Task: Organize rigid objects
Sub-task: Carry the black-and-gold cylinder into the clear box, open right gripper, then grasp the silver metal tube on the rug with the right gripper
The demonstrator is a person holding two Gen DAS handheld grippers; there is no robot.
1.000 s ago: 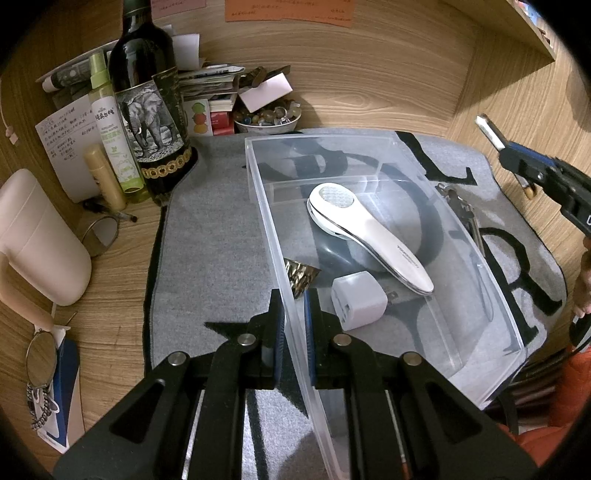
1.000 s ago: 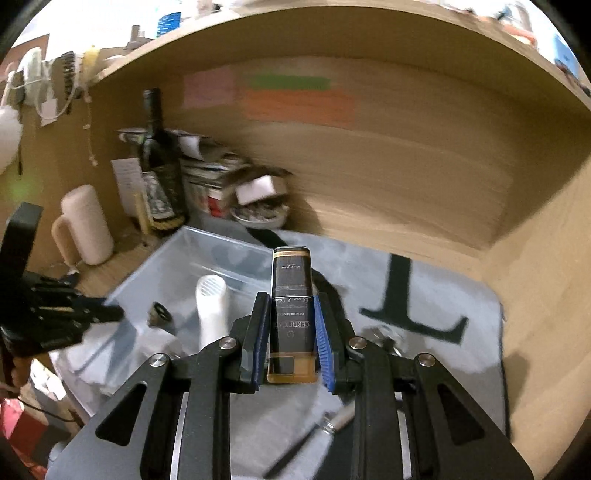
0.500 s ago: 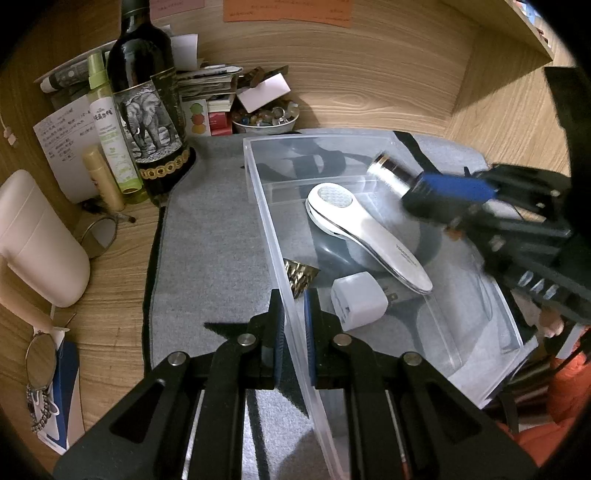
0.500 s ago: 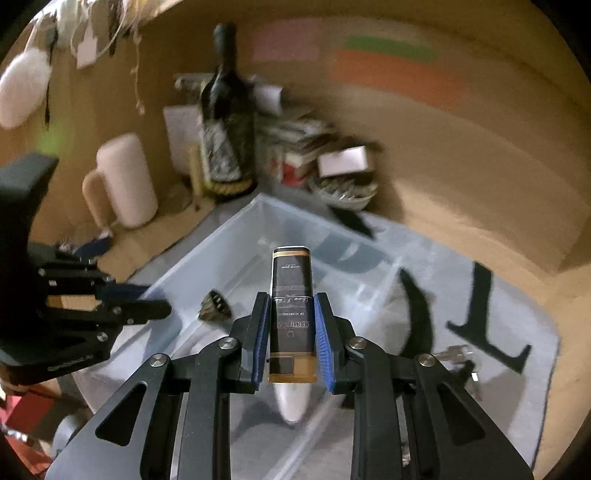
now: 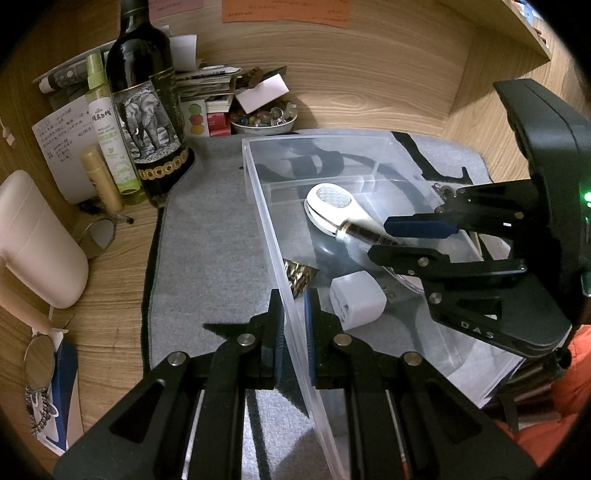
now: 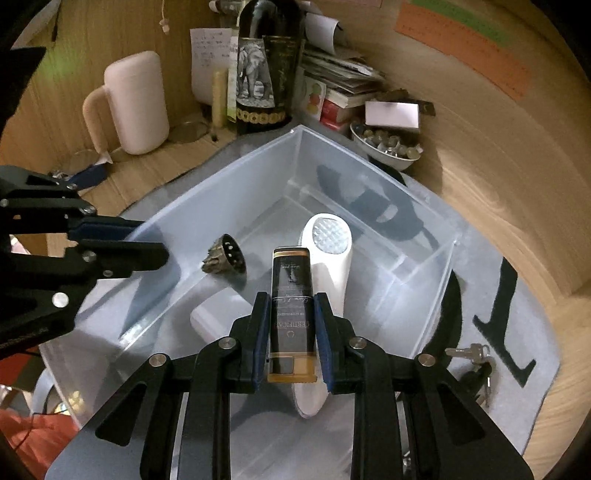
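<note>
Grey felt mat (image 5: 207,229) underlies a clear bin (image 6: 229,192); right gripper (image 6: 291,336) clamps a black-and-gold tube (image 6: 291,295) between its pads above it, left gripper (image 5: 293,317) pinches the bin's wall.

It was a home desk nook: a wooden bench (image 5: 369,92) cluttered with a wine bottle (image 5: 142,92), stacked books (image 6: 343,88), a bead bowl (image 5: 264,122), and sticky notes (image 5: 286,11).

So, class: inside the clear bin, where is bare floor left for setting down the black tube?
Bare floor in the clear bin: its far end beyond the white handheld device, and the strip along its right wall. Crowded: the near-left corner, with the white charger and foil piece.
</note>
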